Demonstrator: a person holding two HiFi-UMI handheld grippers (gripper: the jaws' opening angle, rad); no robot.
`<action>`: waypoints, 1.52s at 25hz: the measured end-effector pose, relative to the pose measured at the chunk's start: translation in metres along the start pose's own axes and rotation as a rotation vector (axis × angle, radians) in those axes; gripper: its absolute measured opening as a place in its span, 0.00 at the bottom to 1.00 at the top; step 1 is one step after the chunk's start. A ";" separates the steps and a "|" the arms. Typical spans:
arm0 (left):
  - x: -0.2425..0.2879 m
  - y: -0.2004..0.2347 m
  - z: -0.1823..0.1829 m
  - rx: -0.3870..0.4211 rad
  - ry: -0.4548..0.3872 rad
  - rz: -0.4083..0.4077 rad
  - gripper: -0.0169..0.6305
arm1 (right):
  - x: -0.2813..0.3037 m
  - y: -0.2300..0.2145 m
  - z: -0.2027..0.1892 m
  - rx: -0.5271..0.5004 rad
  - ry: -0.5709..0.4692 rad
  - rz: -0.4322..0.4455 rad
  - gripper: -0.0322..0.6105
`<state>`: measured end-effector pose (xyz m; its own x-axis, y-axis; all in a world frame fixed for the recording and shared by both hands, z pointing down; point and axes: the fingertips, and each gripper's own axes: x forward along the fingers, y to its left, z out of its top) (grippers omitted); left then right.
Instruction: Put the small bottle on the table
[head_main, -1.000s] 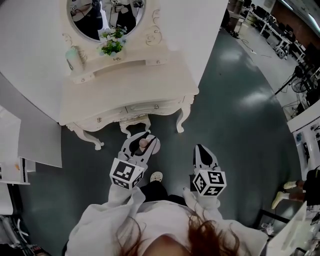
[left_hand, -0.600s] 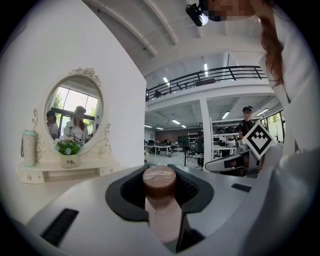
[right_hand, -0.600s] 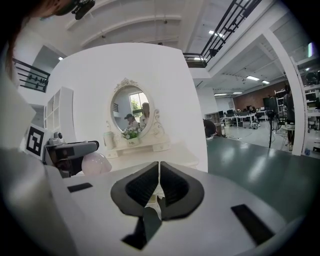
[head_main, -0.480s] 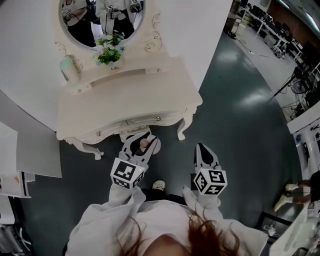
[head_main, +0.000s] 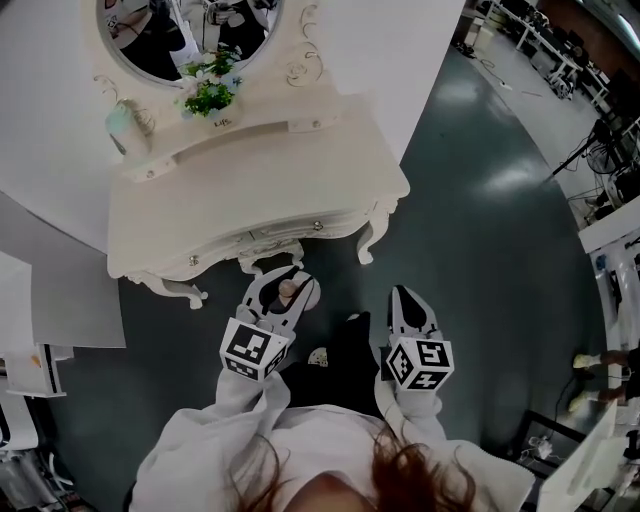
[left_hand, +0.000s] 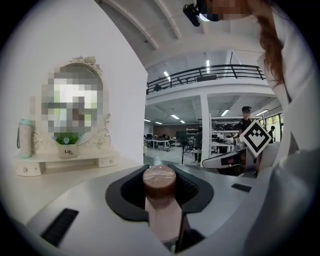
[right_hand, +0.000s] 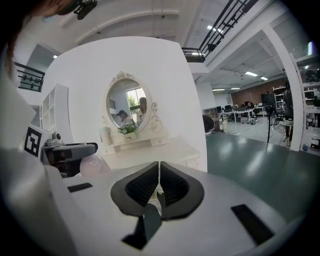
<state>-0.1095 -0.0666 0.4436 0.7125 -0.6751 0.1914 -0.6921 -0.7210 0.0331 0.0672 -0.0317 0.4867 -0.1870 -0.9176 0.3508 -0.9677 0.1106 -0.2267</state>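
My left gripper (head_main: 288, 290) is shut on the small bottle (head_main: 287, 291), a pale pink bottle with a brown cap (left_hand: 159, 181); the cap sticks out between the dark pads. It hovers over the floor just in front of the white dressing table (head_main: 250, 190). My right gripper (head_main: 405, 304) is shut with nothing between its jaws, beside the left one and to its right. In the right gripper view the jaw tips (right_hand: 159, 185) meet, and the table (right_hand: 165, 150) stands ahead.
On the table's back shelf stand a potted plant (head_main: 210, 97) and a pale green bottle (head_main: 121, 122), under an oval mirror (head_main: 170, 30). White panels (head_main: 60, 300) lean at the left. The person's shoe (head_main: 317, 357) is on the dark floor (head_main: 480, 230).
Both grippers have come closer to the dressing table, which now sits lower and nearer in the head view. The bottle stays gripped in the left gripper; the right stays shut.
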 end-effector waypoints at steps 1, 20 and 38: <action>0.002 0.001 -0.003 -0.002 0.008 -0.002 0.22 | 0.002 -0.002 -0.001 0.004 0.003 -0.004 0.11; 0.146 0.089 0.030 -0.012 0.008 0.071 0.22 | 0.154 -0.068 0.078 -0.024 0.011 0.071 0.11; 0.283 0.134 0.046 -0.026 0.046 0.055 0.22 | 0.253 -0.143 0.117 0.014 0.067 0.069 0.11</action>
<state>0.0050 -0.3617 0.4569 0.6675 -0.7052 0.2390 -0.7333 -0.6783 0.0467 0.1782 -0.3245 0.5012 -0.2643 -0.8802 0.3942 -0.9497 0.1664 -0.2652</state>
